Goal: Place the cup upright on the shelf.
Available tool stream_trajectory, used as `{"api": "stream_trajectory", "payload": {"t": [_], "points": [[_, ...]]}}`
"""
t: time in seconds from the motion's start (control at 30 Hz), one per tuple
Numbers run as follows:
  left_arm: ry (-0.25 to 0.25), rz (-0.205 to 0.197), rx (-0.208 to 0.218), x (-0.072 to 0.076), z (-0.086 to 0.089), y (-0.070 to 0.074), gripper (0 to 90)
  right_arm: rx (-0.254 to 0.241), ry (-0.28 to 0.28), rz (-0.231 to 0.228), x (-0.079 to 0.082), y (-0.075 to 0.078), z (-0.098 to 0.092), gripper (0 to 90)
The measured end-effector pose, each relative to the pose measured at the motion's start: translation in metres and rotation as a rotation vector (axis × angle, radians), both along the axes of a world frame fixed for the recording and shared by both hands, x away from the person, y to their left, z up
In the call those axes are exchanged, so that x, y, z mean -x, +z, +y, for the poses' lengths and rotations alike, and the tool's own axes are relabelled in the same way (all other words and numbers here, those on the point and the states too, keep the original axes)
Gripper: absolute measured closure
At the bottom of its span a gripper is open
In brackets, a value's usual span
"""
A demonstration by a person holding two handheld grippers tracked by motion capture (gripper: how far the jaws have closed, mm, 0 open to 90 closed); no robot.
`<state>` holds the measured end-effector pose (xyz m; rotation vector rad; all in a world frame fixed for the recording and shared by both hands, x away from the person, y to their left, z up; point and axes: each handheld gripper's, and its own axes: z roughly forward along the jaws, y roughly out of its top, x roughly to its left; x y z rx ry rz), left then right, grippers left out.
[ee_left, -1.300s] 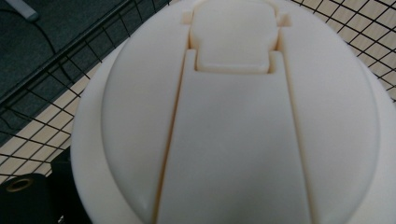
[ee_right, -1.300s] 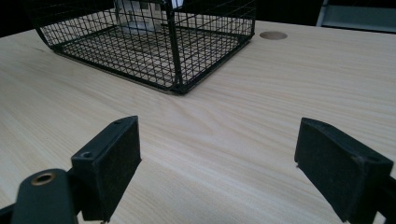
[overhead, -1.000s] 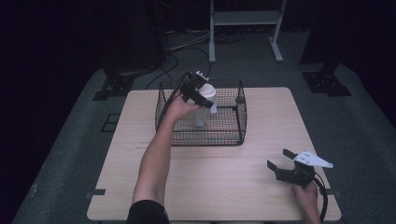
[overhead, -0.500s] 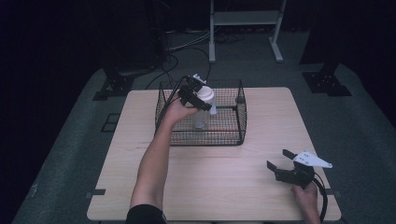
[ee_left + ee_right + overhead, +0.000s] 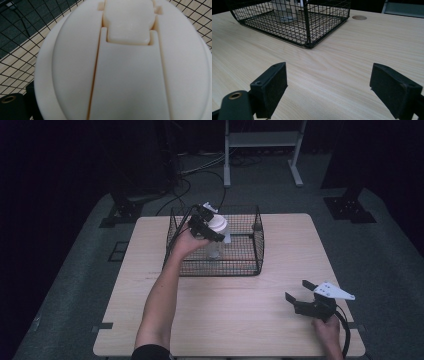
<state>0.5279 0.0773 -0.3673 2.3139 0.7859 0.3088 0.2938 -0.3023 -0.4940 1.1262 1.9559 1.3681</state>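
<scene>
Dark grey carpet is spreading around our pale wooden table [image 5: 235,320], with black cables trailing across the floor behind it and the legs of a grey metal stand [image 5: 262,150] rising at the far edge of the room.

Starting at the left of the high view, we are reaching our bare left forearm forward over the table, and our left hand [image 5: 186,241] is carrying the left gripper [image 5: 206,224] above the near left part of the black wire mesh basket [image 5: 250,265], which is sitting on the far middle of the table. A clear plastic bottle with a white flip-top cap [image 5: 216,232] is standing upright inside that basket, and the gripper is sitting right at its cap. From the left gripper view we are looking straight onto the white cap [image 5: 125,65] from very close, with the basket's mesh and the wooden tabletop behind it; we cannot tell whether the jaws are clamping the bottle or merely flanking it.

Moving right, bare wood is lying between the basket and our right hand [image 5: 327,329] at the near right corner. It is holding the right gripper [image 5: 301,291] low over the table, jaws spread wide with nothing between them. In the right gripper view the basket [image 5: 307,25] is standing well ahead of those parted jaws, the bottle's clear base [image 5: 284,11] visible through the mesh.
</scene>
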Motion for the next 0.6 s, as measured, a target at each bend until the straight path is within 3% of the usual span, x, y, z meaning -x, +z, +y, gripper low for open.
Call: {"api": "stream_trajectory", "payload": {"t": [0.37, 0.6], "points": [[0.002, 0.005, 0.005, 0.0017, 0.0029, -0.0009, 2.1, 0.001, 0.001, 0.002, 0.0003, 0.0001, 0.0006, 13.5], [-0.004, -0.013, 0.026, 0.005, 0.0057, 0.0048, 0.8, 0.003, 0.007, 0.003, 0.0005, 0.0001, 0.0013, 13.4]]}}
